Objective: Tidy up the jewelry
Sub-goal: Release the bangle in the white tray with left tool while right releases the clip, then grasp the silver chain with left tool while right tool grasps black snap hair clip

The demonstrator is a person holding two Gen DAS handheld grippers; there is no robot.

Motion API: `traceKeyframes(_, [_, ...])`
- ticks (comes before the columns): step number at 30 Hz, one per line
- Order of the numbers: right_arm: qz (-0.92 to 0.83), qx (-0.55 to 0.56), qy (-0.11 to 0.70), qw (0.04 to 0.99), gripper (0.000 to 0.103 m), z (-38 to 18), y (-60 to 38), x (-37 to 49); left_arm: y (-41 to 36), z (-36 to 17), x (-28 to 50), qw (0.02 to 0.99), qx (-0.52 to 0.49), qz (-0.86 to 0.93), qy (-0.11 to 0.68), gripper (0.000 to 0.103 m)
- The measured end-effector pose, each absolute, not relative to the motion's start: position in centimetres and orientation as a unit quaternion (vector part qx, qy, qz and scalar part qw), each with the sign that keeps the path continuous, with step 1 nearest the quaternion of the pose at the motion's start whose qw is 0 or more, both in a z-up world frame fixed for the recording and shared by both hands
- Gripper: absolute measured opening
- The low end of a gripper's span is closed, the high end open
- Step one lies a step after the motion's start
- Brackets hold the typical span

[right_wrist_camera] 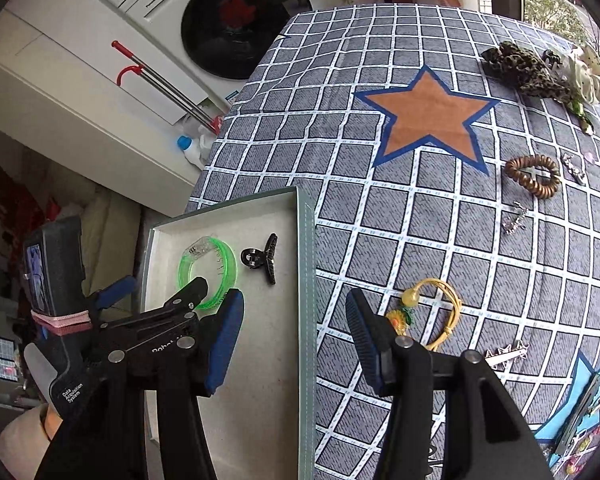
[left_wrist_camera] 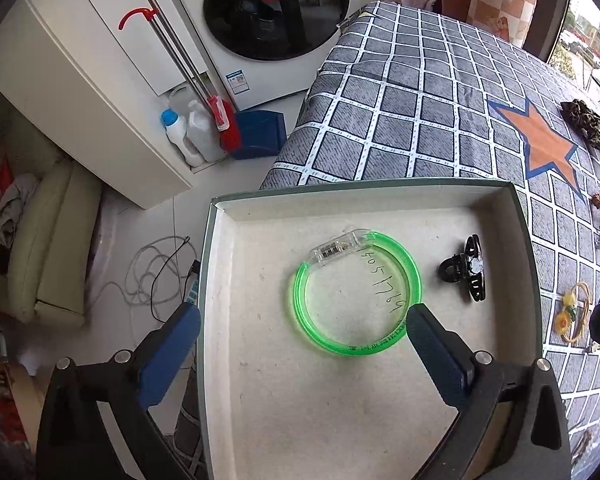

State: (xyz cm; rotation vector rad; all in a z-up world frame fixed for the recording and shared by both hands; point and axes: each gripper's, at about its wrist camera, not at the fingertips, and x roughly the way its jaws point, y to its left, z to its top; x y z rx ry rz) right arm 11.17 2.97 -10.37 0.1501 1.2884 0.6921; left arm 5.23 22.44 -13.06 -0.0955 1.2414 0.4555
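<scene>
A shallow box with a white floor (left_wrist_camera: 340,400) lies at the table's near left edge; it also shows in the right wrist view (right_wrist_camera: 260,380). In it lie a green bangle (left_wrist_camera: 356,292) (right_wrist_camera: 208,270) and a black claw clip (left_wrist_camera: 464,270) (right_wrist_camera: 262,258). My left gripper (left_wrist_camera: 304,320) is open and empty above the box, its right finger over the bangle's near edge. My right gripper (right_wrist_camera: 296,308) is open and empty over the box's right wall. A yellow cord bracelet with flower charms (right_wrist_camera: 432,312) (left_wrist_camera: 572,316) lies on the cloth just right of it.
On the checked cloth (right_wrist_camera: 380,208) lie a brown spiral hair tie (right_wrist_camera: 534,176), a leopard scrunchie (right_wrist_camera: 520,68), silver pieces (right_wrist_camera: 514,220) and star clips (right_wrist_camera: 508,352). Left of the table are a washing machine (left_wrist_camera: 276,8), a mop and bottles on the floor.
</scene>
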Motion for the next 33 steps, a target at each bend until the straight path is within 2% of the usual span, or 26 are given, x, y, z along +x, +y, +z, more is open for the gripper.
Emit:
traceKeyframes(1, [0.311, 0.070, 0.590, 0.742, 0.060, -10.4, 2.4, 11.0, 22.0, -12.8, 5.1, 0.790, -0.040, 0.209, 0.575, 0.103])
traceKeyframes(3, [0.301, 0.072, 0.593, 0.743, 0.071, -10.6, 1.3, 10.7, 21.0, -12.2, 4.8, 0.795, -0.029, 0.200, 0.571, 0.103])
traceKeyframes(7, [0.276, 0.073, 0.603, 0.745, 0.074, -10.9, -1.3, 9.9, 19.1, -11.3, 4.5, 0.803, -0.018, 0.165, 0.573, 0.103])
traceKeyframes(8, [0.268, 0.075, 0.606, 0.746, 0.082, -11.1, -2.1, 9.7, 18.3, -11.1, 4.4, 0.803, -0.017, 0.153, 0.576, 0.103])
traceKeyframes(22, [0.143, 0.113, 0.620, 0.763, 0.082, -12.1, -14.5, 8.1, 6.1, -9.5, 5.3, 0.813, 0.012, 0.026, 0.582, 0.103])
traceKeyframes(33, [0.064, 0.132, 0.624, 0.768, 0.082, -13.9, -22.7, 8.2, 1.4, -10.7, 8.5, 0.805, 0.031, -0.018, 0.592, 0.103])
